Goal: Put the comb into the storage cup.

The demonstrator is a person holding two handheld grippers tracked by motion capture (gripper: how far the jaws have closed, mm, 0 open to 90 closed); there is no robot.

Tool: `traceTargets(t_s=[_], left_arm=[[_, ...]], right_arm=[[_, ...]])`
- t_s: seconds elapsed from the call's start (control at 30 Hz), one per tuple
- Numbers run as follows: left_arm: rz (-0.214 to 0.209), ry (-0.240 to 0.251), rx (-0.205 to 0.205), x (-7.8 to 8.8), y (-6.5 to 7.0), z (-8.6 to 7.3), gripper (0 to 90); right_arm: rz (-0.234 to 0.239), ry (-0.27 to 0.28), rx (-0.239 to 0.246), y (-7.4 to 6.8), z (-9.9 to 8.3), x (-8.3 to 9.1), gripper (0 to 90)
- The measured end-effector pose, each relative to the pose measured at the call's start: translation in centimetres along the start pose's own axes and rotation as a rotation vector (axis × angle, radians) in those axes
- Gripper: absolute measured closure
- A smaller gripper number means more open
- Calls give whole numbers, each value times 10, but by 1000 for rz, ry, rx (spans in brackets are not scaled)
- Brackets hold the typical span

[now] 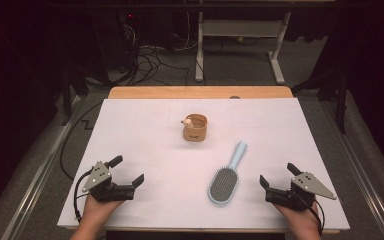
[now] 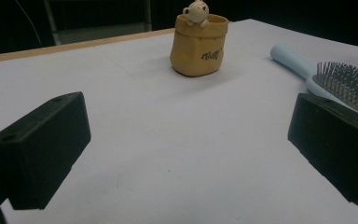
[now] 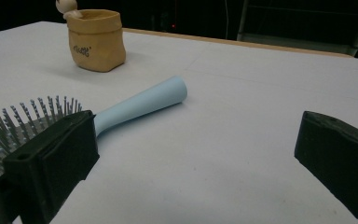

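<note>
Here, a person is holding a claw in each hand over a white surface (image 1: 145, 130), and the hairbrush (image 1: 226, 176) is serving as the landmark for everything else. The hairbrush is lying flat on the surface with its bristles facing up, its pale blue handle pointing away from the person toward the far edge and slightly to the right.

The right claw (image 1: 277, 176) is hovering just to the right of the brush head, near it but not touching it. Its jaws are standing wide apart with nothing between them. In the right gripper view the brush (image 3: 135, 105) is showing partly behind the left-hand jaw, bristles first and handle running off beyond it.

The left claw (image 1: 127, 170) is sitting well to the left of the hairbrush, at about the same nearness to the person as the brush head. Its jaws are also gaping open and holding nothing. In the left gripper view the brush (image 2: 326, 77) is peeking out above the right-hand jaw.

A small tan pouch (image 1: 195, 127) is standing upright beyond the hairbrush, to the left of the handle tip and clearly apart from it. A little pale bear figure (image 1: 185, 121) is peeking over the pouch's rim on its left side, and dark lettering is showing on the pouch's front.

Both hands are entering from the near edge of the surface, one behind each claw.
</note>
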State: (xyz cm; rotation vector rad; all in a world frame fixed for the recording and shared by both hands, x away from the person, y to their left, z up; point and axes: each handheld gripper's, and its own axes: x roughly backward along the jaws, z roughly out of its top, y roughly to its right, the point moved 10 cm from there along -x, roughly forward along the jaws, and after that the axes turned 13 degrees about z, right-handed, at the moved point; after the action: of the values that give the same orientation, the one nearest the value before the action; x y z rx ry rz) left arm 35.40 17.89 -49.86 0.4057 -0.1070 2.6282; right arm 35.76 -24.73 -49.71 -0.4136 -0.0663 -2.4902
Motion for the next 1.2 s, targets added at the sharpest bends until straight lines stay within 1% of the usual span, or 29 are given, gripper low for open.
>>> traceTargets(t_s=[0.13, 0.3, 0.37, 0.47, 0.57, 0.67, 0.77, 0.83, 0.93, 1.0, 1.07, 1.1, 1.13, 1.2], left_arm=[[-7, 5, 4, 0, 1, 1, 0], [-16, -3, 12, 0, 1, 0, 0], [-18, -10, 7, 0, 2, -1, 0], [-29, -19, 12, 0, 3, -2, 0], [-33, -16, 28, 0, 3, -1, 0], [-33, -21, 32, 0, 2, -1, 0], [-37, -14, 34, 0, 2, -1, 0], [-40, -7, 30, 1, 3, 0, 0], [-41, -9, 33, 1, 3, 0, 0], [-41, -4, 36, 1, 2, 0, 0], [-41, 1, 39, 1, 2, 1, 0], [-45, 11, 40, 1, 2, 2, 0], [-51, 27, 45, 1, 3, 3, 0], [-54, 34, 41, 2, 3, 3, 0]], right_arm=[[0, -7, -5, 0, -1, 0, 2], [0, -6, -12, 1, -1, 0, 2], [1, -8, -13, 1, -1, 0, 3], [7, -11, -17, -1, -1, -1, 18], [9, -11, -13, -2, -1, -2, 50], [15, -7, -9, -4, 0, -1, 95], [28, 3, -22, -5, 2, -1, 168], [34, -3, -34, -5, 1, -1, 210], [46, -17, -40, -8, 0, -2, 308], [53, -32, -44, -10, -1, -3, 399], [70, -43, -43, -13, -2, -5, 473], [75, -52, -45, -15, -2, -6, 516], [85, -63, -42, -17, -3, -7, 556], [113, -76, -41, -24, -3, -9, 634]])
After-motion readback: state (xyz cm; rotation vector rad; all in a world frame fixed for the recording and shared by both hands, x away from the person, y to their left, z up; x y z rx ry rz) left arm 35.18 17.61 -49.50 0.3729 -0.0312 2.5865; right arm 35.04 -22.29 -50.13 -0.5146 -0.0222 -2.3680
